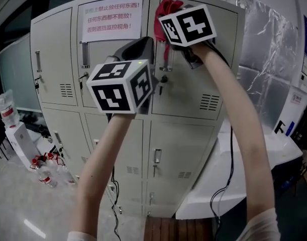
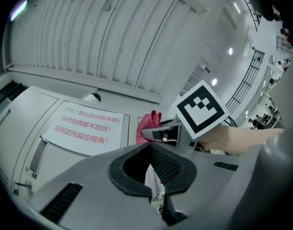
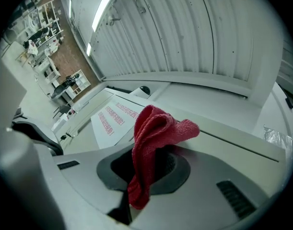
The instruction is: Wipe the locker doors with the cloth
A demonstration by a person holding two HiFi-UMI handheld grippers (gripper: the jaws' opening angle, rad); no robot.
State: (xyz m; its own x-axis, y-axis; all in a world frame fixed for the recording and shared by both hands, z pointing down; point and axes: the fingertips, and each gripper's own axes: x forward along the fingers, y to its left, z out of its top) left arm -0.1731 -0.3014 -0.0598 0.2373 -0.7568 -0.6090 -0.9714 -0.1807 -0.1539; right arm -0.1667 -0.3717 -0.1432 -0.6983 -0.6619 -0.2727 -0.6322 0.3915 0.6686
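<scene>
A grey bank of lockers (image 1: 183, 94) stands in front of me, with a paper sign (image 1: 112, 18) in red print on an upper door. My right gripper (image 1: 174, 13) is raised to the top of the upper right door (image 1: 213, 49) and is shut on a red cloth (image 1: 166, 9), which is bunched against the door's top edge. From the right gripper view, the cloth (image 3: 153, 133) hangs folded out of the right gripper (image 3: 153, 163). My left gripper (image 1: 142, 45) is held lower and to the left, near the door handle. It (image 2: 151, 152) is shut and holds nothing.
Keys hang in the locks (image 1: 162, 80) of the upper doors. Plastic bottles (image 1: 45, 173) stand on the floor at the left near a white unit (image 1: 20, 140). A white table (image 1: 253, 169) stands to the right of the lockers, backed by foil sheeting (image 1: 266, 59). A cable (image 1: 229, 169) hangs from my right arm.
</scene>
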